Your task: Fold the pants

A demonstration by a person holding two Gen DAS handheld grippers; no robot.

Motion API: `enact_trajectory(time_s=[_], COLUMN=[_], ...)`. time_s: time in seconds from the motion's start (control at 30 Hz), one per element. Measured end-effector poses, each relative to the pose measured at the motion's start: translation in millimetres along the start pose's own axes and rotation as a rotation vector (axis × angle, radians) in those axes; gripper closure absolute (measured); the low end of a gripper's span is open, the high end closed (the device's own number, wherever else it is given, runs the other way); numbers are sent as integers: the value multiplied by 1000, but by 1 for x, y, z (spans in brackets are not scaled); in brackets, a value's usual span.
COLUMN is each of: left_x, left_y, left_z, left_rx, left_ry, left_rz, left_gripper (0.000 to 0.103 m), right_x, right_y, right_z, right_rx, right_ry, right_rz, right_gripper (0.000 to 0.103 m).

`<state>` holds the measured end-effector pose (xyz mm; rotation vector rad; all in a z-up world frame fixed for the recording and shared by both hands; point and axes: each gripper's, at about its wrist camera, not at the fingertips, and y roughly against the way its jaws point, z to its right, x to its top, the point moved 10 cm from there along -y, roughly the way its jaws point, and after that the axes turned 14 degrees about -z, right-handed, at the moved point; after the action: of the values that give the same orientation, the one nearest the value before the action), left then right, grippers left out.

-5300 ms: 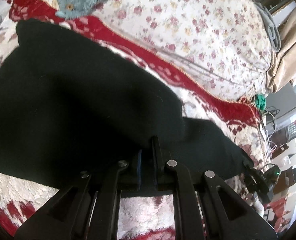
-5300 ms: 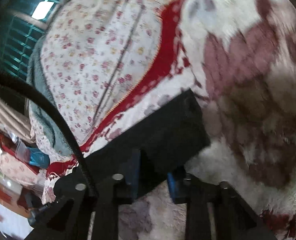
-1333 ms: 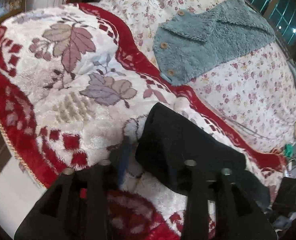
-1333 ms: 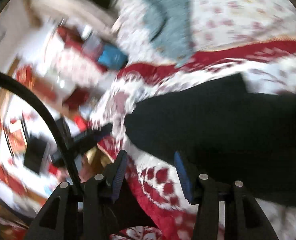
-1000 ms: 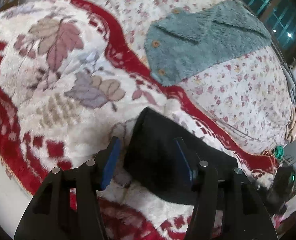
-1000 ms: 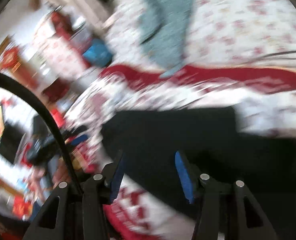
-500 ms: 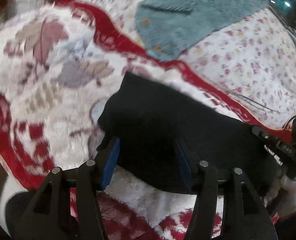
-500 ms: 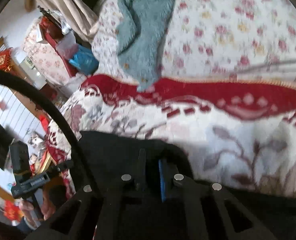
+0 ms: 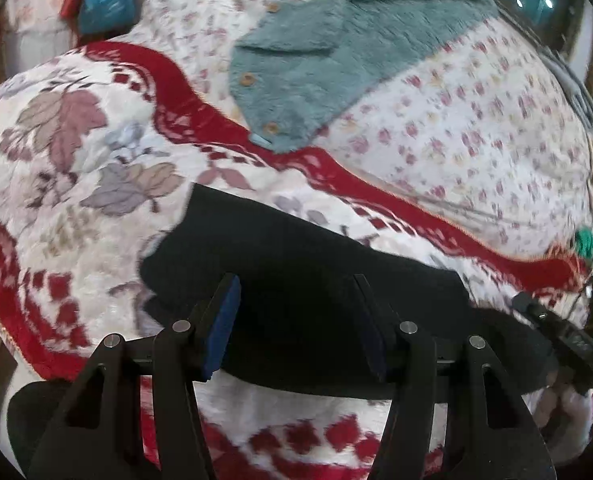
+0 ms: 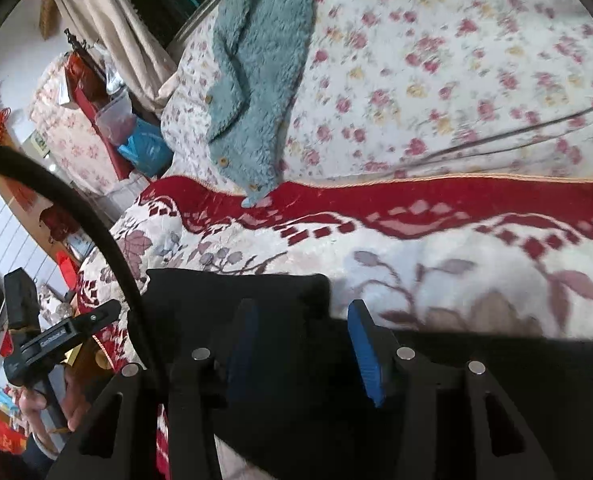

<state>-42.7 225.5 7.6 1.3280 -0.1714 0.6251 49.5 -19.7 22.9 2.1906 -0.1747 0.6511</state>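
Observation:
The black pants [image 9: 296,280] lie folded into a compact slab on the red and white leaf-patterned blanket [image 9: 76,184]. My left gripper [image 9: 296,300] is open, its blue-padded fingers hovering over the near edge of the pants and holding nothing. In the right wrist view the pants [image 10: 224,296] lie under my right gripper [image 10: 302,332], which is open with the fabric between and below its fingers. The right gripper also shows at the pants' right end in the left wrist view [image 9: 556,328].
A teal fleece garment with buttons [image 9: 336,60] lies on the floral quilt [image 9: 476,120] behind the pants. Thin cords [image 10: 496,136] cross the quilt. Clutter, a blue bag [image 10: 144,140] and curtains stand beyond the bed's far left side.
Both grippers let go of the pants after laying the fold. The right gripper, shut half a second ago, has opened. The left gripper stays open and has shifted over the folded pants.

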Motion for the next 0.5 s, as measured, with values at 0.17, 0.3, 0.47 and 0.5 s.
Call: enact_trajectory(time_s=[0.17,0.3,0.47,0.5], left_x=[-4,-7,-15,-17], left_y=[-11,-15,-23,-24], left_z=[38,73,117,126], left_rx=[-20,-36,-62,-67], left_ry=[-64,-118,-208,-224], left_rz=[-15,-14,-28,-30], left_gripper=[47,47,47,47], right_x=[-16,-30,-49,-55], right_y=[27,47,67,74], right_z=[12,31,57,65], right_rx=[-17,-43,-84,-96], right_ry=[-47,-105,-159,-179], right_rz=[45,69,74,75], right_gripper=[58,58,58,58])
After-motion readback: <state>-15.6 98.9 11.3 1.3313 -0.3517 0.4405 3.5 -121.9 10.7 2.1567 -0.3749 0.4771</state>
